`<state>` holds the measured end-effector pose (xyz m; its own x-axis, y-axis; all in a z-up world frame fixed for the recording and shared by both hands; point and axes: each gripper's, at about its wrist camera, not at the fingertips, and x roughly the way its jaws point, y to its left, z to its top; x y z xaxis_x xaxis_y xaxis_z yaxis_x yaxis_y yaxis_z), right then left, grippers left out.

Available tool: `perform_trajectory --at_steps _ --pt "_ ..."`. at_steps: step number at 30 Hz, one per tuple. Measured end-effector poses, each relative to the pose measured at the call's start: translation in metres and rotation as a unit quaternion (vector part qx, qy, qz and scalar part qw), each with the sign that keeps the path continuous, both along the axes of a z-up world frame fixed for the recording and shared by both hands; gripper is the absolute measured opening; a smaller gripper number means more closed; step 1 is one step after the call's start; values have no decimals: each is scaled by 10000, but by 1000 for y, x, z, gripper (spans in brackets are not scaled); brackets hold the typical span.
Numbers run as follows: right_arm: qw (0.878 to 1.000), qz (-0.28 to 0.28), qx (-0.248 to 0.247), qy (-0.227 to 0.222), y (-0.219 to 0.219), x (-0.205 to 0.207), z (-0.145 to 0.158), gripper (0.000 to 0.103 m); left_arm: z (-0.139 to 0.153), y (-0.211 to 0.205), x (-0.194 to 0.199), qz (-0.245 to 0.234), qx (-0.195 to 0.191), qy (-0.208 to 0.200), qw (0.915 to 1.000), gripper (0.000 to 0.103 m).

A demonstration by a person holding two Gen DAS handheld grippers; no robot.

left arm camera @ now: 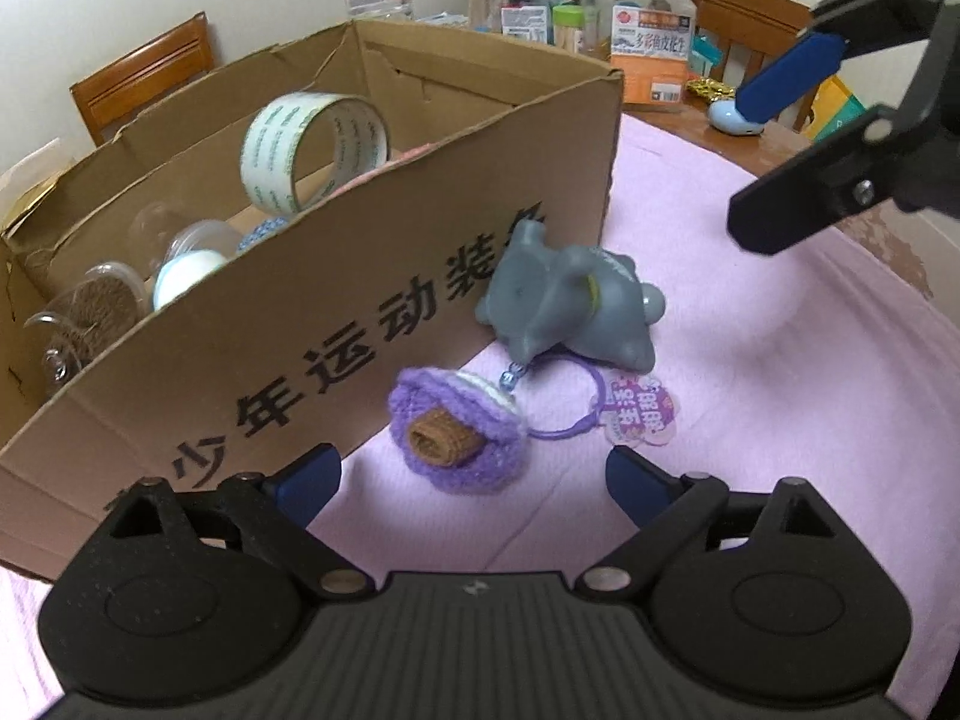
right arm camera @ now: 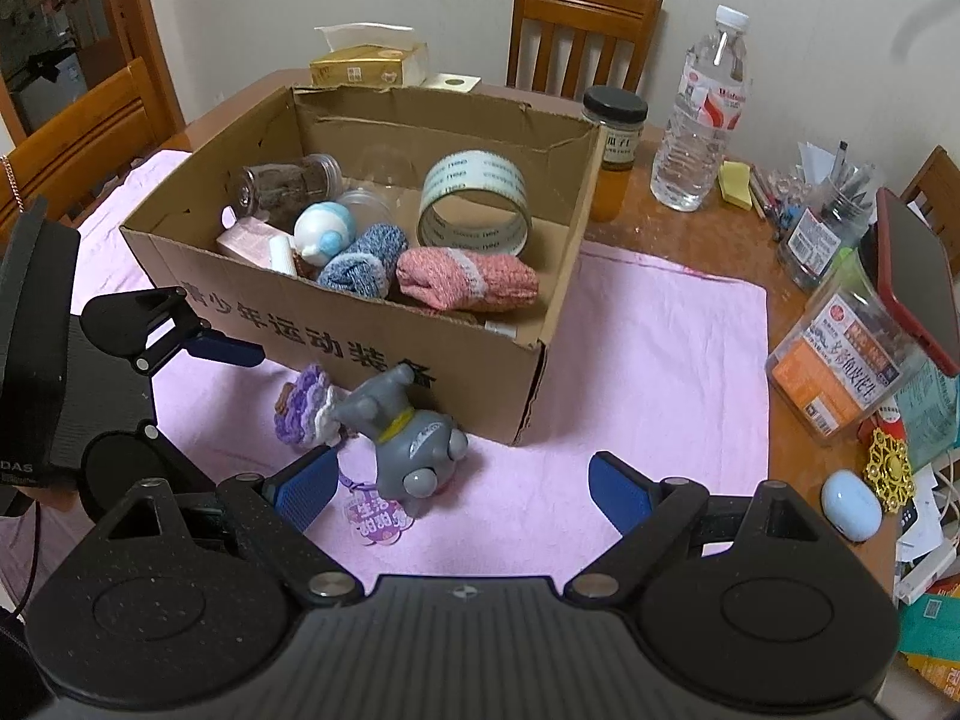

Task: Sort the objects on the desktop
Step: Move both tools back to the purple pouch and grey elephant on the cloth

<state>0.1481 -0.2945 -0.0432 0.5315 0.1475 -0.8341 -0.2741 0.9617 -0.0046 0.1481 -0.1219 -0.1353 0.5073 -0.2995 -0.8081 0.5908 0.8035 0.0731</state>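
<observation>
A grey toy dog (left arm camera: 567,300) (right arm camera: 408,429) lies on the pink cloth (left arm camera: 750,408) against the front wall of a cardboard box (left arm camera: 336,324) (right arm camera: 558,276). A purple knitted keychain (left arm camera: 459,429) (right arm camera: 303,405) with a loop and a paper tag (left arm camera: 642,411) (right arm camera: 378,516) lies beside it. My left gripper (left arm camera: 474,480) is open and empty, just short of the keychain; it also shows in the right wrist view (right arm camera: 240,354). My right gripper (right arm camera: 462,489) is open and empty above the cloth near the dog; it also shows in the left wrist view (left arm camera: 756,162).
The box holds a tape roll (right arm camera: 474,204), rolled socks (right arm camera: 468,279), jars and a small bottle. Behind and to the right on the wooden table are a water bottle (right arm camera: 702,114), a jar (right arm camera: 615,138), a pen holder (right arm camera: 831,222), a snack tub (right arm camera: 846,354) and an earbud case (right arm camera: 852,507). Chairs surround the table.
</observation>
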Motion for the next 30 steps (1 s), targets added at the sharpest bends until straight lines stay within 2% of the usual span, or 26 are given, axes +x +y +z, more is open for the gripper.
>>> perform_trajectory --at_steps 8,16,17,21,26,30 --pt "9999 73 42 97 2 1 -6 93 -7 -2 8 28 47 76 10000 95" --pt "9999 42 78 134 -1 0 -9 93 -8 0 14 96 -185 256 9995 94" --pt "9999 39 73 144 -2 0 -9 93 -8 0 14 93 -187 249 9995 92" --pt "9998 45 82 178 -3 0 -11 93 -5 0 14 69 -273 192 9994 76" --pt "9997 68 115 220 -2 0 -15 93 -8 -1 18 95 -412 195 9989 73" --pt "9995 136 110 250 2 2 -20 93 -5 -2 13 45 -415 182 9990 62"
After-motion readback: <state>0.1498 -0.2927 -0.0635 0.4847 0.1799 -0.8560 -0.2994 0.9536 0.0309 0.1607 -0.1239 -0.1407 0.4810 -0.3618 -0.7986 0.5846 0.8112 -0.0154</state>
